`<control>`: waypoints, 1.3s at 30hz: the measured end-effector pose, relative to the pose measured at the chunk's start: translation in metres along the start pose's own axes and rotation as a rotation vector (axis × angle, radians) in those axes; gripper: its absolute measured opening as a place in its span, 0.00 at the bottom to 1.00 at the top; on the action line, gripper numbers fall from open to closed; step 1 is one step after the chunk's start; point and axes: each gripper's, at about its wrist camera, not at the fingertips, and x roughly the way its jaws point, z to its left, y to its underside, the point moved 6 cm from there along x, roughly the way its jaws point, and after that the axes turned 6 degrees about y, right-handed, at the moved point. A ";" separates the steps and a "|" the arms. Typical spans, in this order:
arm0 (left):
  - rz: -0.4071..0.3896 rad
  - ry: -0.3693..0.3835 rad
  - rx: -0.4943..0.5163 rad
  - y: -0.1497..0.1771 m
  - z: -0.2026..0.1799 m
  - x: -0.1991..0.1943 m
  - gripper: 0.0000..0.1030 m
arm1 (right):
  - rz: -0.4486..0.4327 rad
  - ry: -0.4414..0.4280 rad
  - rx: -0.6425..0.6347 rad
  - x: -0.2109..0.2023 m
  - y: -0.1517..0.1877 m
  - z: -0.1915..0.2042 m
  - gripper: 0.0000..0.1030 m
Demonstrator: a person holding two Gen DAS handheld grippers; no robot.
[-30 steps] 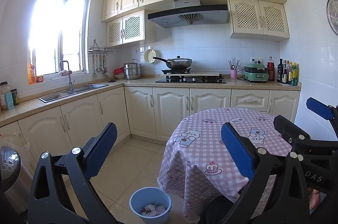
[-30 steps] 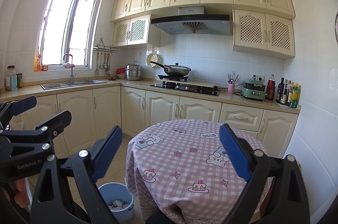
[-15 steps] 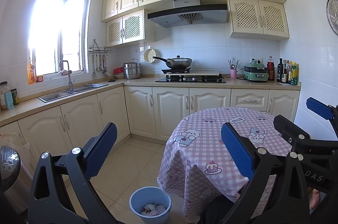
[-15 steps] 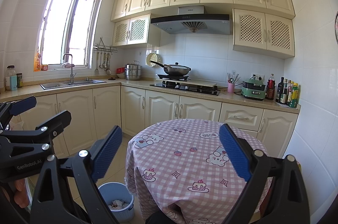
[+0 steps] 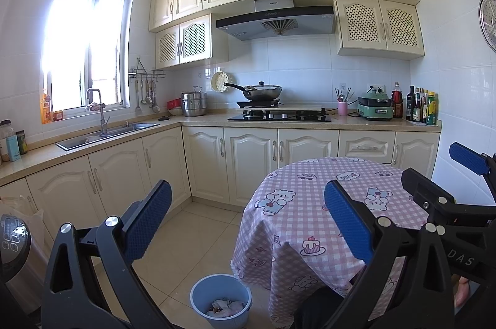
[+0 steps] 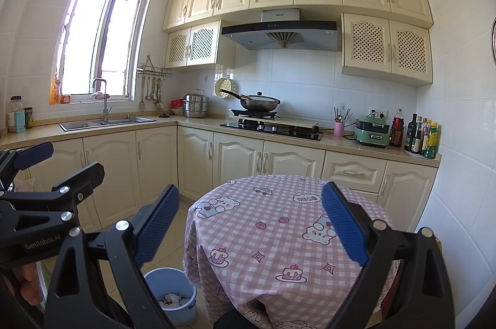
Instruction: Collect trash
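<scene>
I'm holding my left gripper (image 5: 248, 220) and right gripper (image 6: 251, 223) up near the table (image 6: 279, 223), both spread wide, gripping nothing. Bin (image 5: 220, 299) of paper scraps is sitting on the floor just beside the table.

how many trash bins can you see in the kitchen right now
1. A blue trash bin stands on the floor left of the round table, crumpled paper inside. Others may be hidden behind the table.

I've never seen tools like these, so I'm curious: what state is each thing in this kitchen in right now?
Left gripper: open, holding nothing.
Right gripper: open, holding nothing.
Blue bin: upright on the floor, crumpled paper inside.
Table: covered by a checked cloth, nothing on it.
Wok: on the stove, lid on.
Cabinet doors: shut.
</scene>
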 end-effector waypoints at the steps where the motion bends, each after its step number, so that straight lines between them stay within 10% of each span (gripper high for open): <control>1: 0.000 -0.001 0.000 0.000 0.000 0.000 0.93 | 0.000 0.000 0.000 0.000 0.000 0.000 0.88; 39: 0.018 0.002 0.003 -0.002 0.005 0.005 0.93 | 0.001 -0.003 -0.005 0.000 0.001 -0.002 0.88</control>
